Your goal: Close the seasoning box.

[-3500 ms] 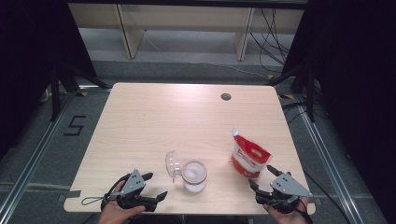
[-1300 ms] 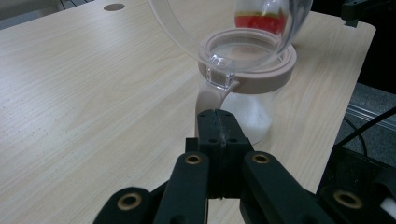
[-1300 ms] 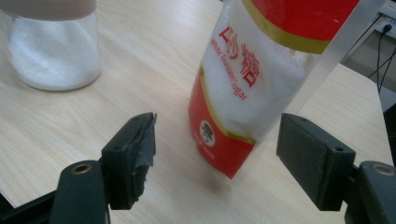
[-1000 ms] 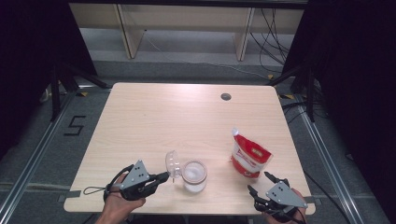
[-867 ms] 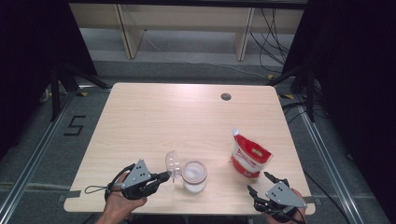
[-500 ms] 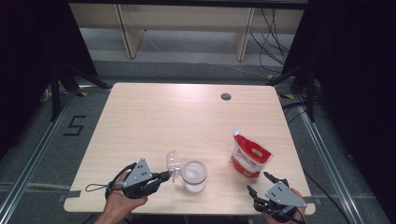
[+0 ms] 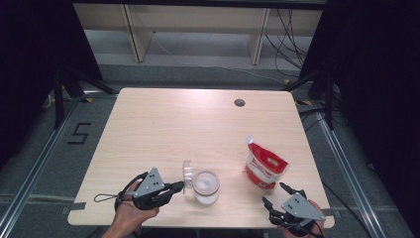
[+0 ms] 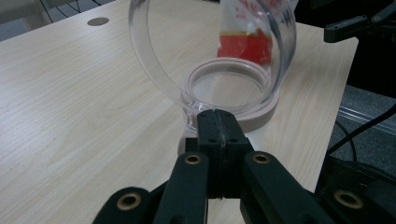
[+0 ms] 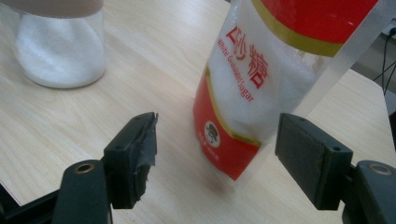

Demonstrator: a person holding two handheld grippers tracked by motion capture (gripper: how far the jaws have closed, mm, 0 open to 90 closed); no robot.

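Black left gripper [image 7: 174,188] moved closer to jar [image 7: 205,187] than few seconds back; jaws pressed tight together at base of clear lid [image 8: 212,51], which stands up open. Right gripper [image 7: 275,194] dropped back a bit, jaws wide apart, nothing held. Pale wood table [image 7: 173,124], grey floor, dark curtains. Jar at 6 o'clock on table, white sugar inside. Red sugar bag [image 7: 264,163] at 4 o'clock, upright.

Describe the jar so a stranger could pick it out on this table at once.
Start at the light wooden table and go to its near edge, just left of the standing red and white sugar bag. There stands the jar: short, clear glass, holding white granules, its round transparent lid flipped upright at its left side.
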